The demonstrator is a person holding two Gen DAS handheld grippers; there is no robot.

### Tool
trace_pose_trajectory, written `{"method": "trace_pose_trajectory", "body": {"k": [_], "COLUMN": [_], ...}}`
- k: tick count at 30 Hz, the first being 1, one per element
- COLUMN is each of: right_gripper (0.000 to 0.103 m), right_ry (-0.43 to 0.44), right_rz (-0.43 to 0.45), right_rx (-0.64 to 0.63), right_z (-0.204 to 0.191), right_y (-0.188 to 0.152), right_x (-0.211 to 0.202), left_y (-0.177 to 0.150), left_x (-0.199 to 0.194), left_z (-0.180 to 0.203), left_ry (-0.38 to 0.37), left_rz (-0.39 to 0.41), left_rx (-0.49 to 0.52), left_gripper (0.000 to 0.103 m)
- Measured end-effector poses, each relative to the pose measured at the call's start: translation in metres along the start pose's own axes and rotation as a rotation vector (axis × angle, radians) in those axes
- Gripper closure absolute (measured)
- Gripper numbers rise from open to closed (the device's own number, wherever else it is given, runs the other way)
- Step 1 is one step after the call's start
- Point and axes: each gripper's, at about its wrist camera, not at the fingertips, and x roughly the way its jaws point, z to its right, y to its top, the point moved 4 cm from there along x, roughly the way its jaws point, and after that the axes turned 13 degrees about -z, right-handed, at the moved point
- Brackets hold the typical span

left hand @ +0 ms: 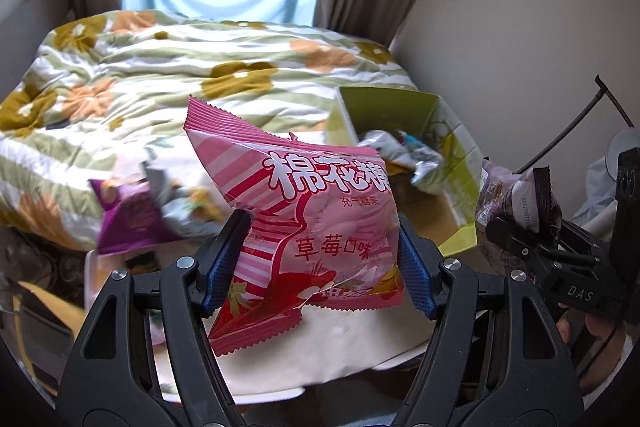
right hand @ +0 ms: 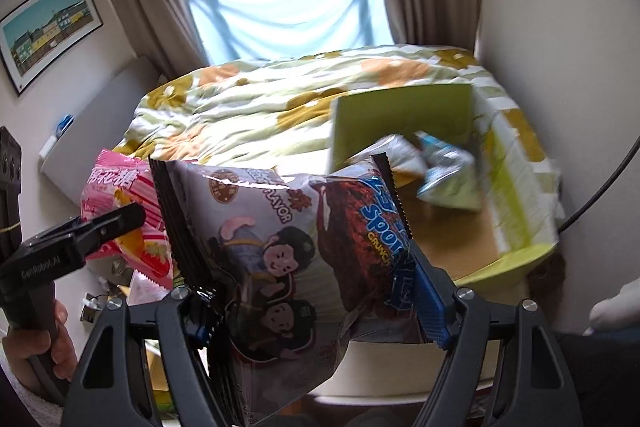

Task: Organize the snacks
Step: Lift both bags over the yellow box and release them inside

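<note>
My left gripper point(left hand: 320, 255) is shut on a pink strawberry marshmallow bag point(left hand: 312, 211), held up above the white table point(left hand: 332, 351). It also shows in the right wrist view point(right hand: 128, 211) at the left. My right gripper point(right hand: 316, 291) is shut on a grey and brown chocolate snack bag point(right hand: 288, 251), seen at the right of the left wrist view point(left hand: 516, 195). A green cardboard box point(left hand: 460, 163) with several snack packs inside stands behind both bags, also in the right wrist view point(right hand: 516, 195).
A purple snack bag point(left hand: 128, 215) and other packets point(left hand: 188, 203) lie at the table's left. A bed with a floral duvet point(left hand: 180, 75) lies behind, under a curtained window. A wall is close on the right.
</note>
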Motion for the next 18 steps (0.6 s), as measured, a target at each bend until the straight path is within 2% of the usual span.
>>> {"method": "trace_pose_trajectory", "body": {"k": [7,13,15,17,18], "right_gripper": [0.029,0.029,0.029,0.029,0.029], "right_ry": [-0.009,-0.003,0.005,0.016,0.018], "right_rz": [-0.011,-0.035,-0.047,-0.057,-0.06], "right_rx": [0.033,0.034,0.034,0.031,0.027], "right_z": [0.074,0.119,0.128,0.136,0.139], "right_y": [0.026,0.039,0.042,0.043,0.044], "right_x": [-0.002,0.004,0.006,0.009,0.01], "left_y": [0.035,0.048,0.049,0.048,0.047], "left_x": [0.065,0.123,0.137,0.146,0.148], "left_z": [0.086,0.133,0.14,0.141,0.138], "left_ry": [-0.035,-0.036,-0.018,0.035,0.04], "left_rz": [-0.043,-0.101,-0.118,-0.126,-0.126], "left_rx": [0.052,0.062,0.062,0.042,0.03], "left_gripper": [0.035,0.035,0.027,0.007,0.004]}}
